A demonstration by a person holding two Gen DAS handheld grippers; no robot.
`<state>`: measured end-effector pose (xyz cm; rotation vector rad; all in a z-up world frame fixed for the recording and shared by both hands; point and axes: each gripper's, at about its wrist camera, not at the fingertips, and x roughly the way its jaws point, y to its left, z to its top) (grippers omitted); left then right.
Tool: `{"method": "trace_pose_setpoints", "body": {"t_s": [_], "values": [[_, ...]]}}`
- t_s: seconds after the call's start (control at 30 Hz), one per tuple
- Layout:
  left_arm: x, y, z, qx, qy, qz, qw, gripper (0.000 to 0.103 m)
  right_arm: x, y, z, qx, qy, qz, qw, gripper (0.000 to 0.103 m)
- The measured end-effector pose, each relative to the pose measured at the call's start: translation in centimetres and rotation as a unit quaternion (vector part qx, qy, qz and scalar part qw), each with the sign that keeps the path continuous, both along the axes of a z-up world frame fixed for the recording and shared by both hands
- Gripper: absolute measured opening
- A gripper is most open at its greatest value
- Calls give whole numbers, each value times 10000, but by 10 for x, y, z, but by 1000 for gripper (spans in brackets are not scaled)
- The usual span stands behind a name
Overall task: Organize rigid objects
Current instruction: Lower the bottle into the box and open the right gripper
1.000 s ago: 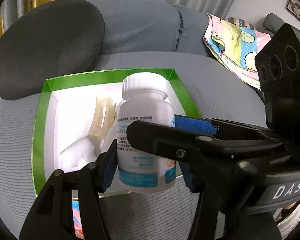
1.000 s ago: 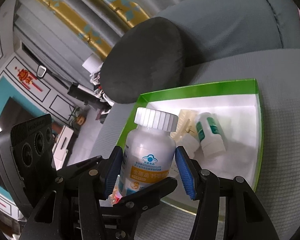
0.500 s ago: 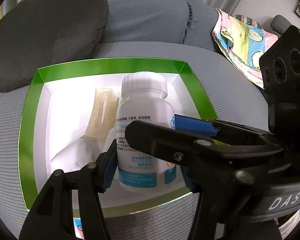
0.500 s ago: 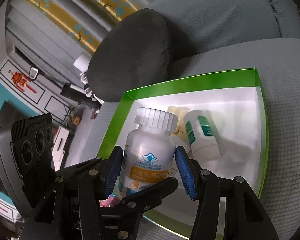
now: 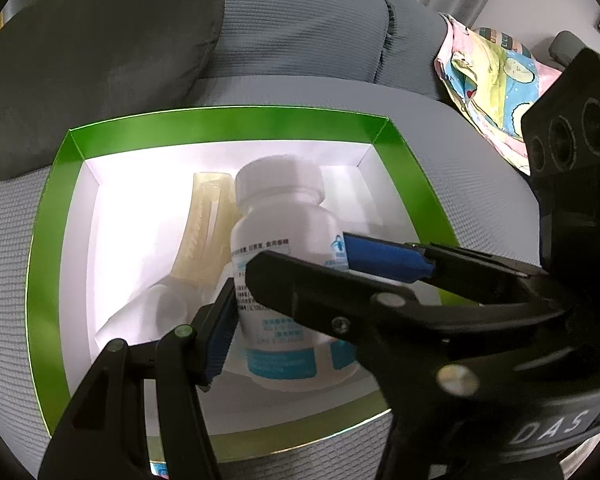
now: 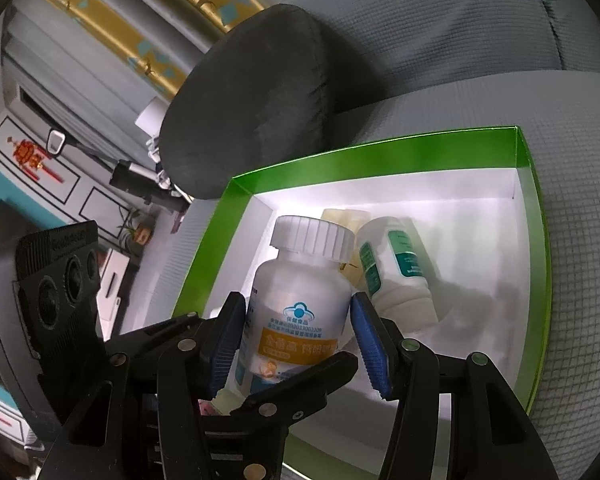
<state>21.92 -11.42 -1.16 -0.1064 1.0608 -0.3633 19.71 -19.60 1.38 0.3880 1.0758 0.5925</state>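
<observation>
- Currently, the bottle point(image 5: 284, 216) is clamped by both tools at once. It stands cap-up over the white floor of the green box point(image 5: 228, 124).
- Left tool point(image 5: 288, 320): narrow, closed on the lower label band of the bottle. Only its left pad point(image 5: 220, 328) shows; the far finger is hidden behind the right tool's arm.
- Right tool point(image 6: 296, 340): narrow, both blue pads point(image 6: 370, 344) pressing the bottle's sides at mid-body. The left tool's finger crosses in front of it, so the two grips sit crosswise on the same body.
- Long axis: near vertical, cap leaning slightly away from both cameras. The base is hidden behind the fingers, so contact with the box floor cannot be confirmed.
- Key relation: the bottle lies straight ahead of each tool, between its pads, with the box floor directly below. Neither hand is nearer; both are on it.
- Neighbours in the box: a small bottle point(image 6: 396, 272) lies on its side just beside and behind the held one, and a cream clip point(image 5: 204, 232) lies just behind on the other side.
- The box rests on a grey sofa point(image 6: 580, 160) seat, with a dark cushion point(image 5: 92, 52) behind it.
- Judgement: the step in hand is placement. The next move likely calls for a straight descent until the base seats, then release.
- Risk: the soft seat may let the box floor give, so a tall bottle could tip onto the small bottle once released.
</observation>
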Motion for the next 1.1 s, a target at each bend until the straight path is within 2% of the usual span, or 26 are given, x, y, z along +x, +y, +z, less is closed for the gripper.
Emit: {"method": "trace_pose_setpoints", "body": {"t_s": [0.33,0.5,0.57,0.93,1.0,1.1], "values": [[2,0,0,-20,1,63,10000,58,1,3,0,-62,-27,-17,10000,57],[0,-2,-2,27,59,174,9998,77,-1,3,2,-223,-63,-77,9997,57],[-1,1,-2,10,62,244,9997,80,-4,3,4,-346,-122,-79,9993,57],[-8,4,6,55,-38,340,9994,81,-13,-12,22,-632,-442,-342,9964,57],[-10,9,9,46,-100,419,9991,87,-16,-18,28,-667,-547,-416,9954,57],[-11,15,12,26,-119,526,9985,88,-20,-24,35,-718,-629,-506,9941,59]]}}
